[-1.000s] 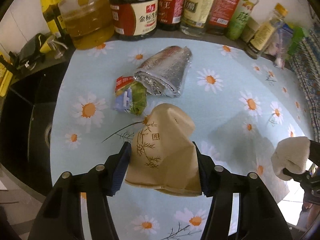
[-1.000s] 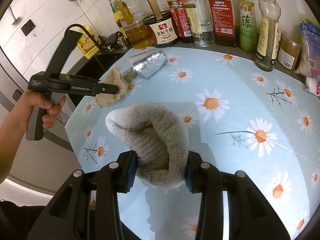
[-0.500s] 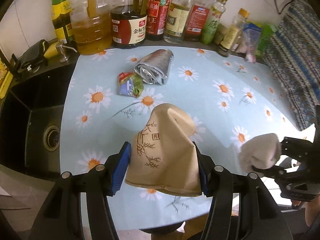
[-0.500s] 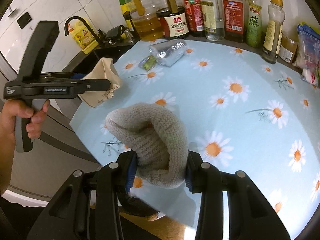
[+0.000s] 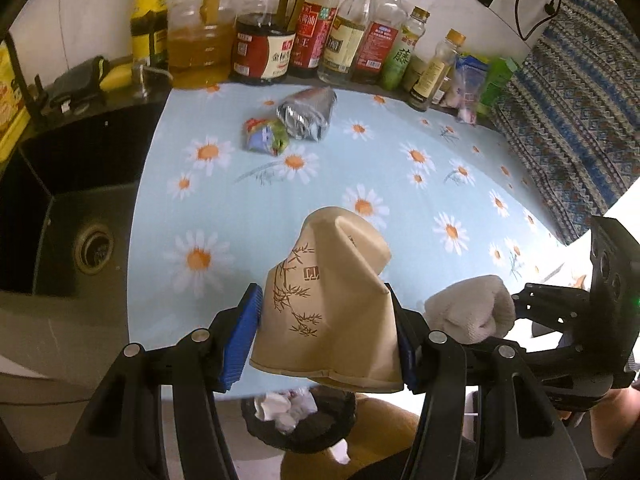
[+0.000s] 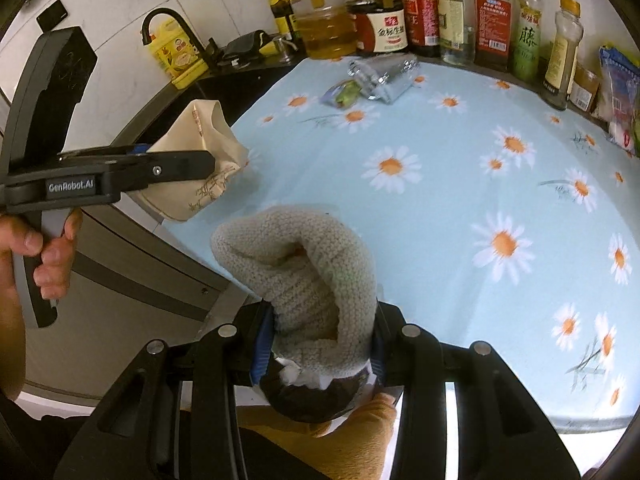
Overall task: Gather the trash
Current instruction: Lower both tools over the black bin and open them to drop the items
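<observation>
My left gripper is shut on a crushed tan paper cup with a bamboo print, held over the near edge of the daisy tablecloth. My right gripper is shut on a grey knitted sock, also seen as the sock beside the cup. Below both, past the table edge, stands a dark trash bin with white paper in it; the bin shows under the sock. A silver foil bag and a small colourful wrapper lie far back on the cloth.
A row of oil and sauce bottles lines the back wall. A black sink lies left of the cloth. A patterned fabric hangs at the right. A hand grips the left gripper's handle.
Both grippers have drawn back from the table with the cup and the sock still held. The table edge and the trash bin below have come into view.
</observation>
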### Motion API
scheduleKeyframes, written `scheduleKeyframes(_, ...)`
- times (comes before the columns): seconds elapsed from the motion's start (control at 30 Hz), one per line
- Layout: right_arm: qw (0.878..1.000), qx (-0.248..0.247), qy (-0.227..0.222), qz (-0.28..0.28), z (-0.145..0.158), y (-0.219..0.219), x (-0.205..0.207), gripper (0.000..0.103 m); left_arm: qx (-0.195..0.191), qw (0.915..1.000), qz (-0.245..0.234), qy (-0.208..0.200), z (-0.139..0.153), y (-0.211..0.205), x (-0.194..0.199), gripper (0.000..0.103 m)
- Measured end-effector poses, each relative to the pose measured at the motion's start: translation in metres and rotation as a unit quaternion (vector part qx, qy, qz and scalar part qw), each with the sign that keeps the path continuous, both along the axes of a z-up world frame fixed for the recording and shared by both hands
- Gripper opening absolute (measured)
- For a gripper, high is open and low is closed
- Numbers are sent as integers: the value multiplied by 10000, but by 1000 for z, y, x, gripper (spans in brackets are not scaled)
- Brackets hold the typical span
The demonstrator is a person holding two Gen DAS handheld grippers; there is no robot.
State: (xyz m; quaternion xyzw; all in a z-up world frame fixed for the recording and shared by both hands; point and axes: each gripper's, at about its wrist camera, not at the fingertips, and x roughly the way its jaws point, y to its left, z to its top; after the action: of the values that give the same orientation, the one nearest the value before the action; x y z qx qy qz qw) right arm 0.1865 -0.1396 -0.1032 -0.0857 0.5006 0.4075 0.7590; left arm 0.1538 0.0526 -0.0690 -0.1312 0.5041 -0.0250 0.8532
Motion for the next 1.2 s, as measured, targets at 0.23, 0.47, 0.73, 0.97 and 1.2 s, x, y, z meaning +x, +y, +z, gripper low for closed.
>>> scheduleKeyframes(0.23,9999,-63,91,-115,-9,4,-29,40,-201,9996,-151,136,-15,-7,-37,56)
scheduleKeyframes(0.47,9995,-105,248,-144,-22,7,-54,40,-331,9988,-174,311,-33,-11,-65,56)
scheduleKeyframes(0.73,9984,-255,481,-166,-46,10,-69,40,-501,9963,-164,673,-62,-16,-90,56)
scheduleKeyframes(0.97,9972,-342,625,-236,-59,6,-73,41,-619,9934,-117,957,-84,-18,-101,57)
scheduleKeyframes(1.2,9952,-472,827,-205,-81,12,-77,41,-716,9893,-56,1270,-109,-16,-110,57)
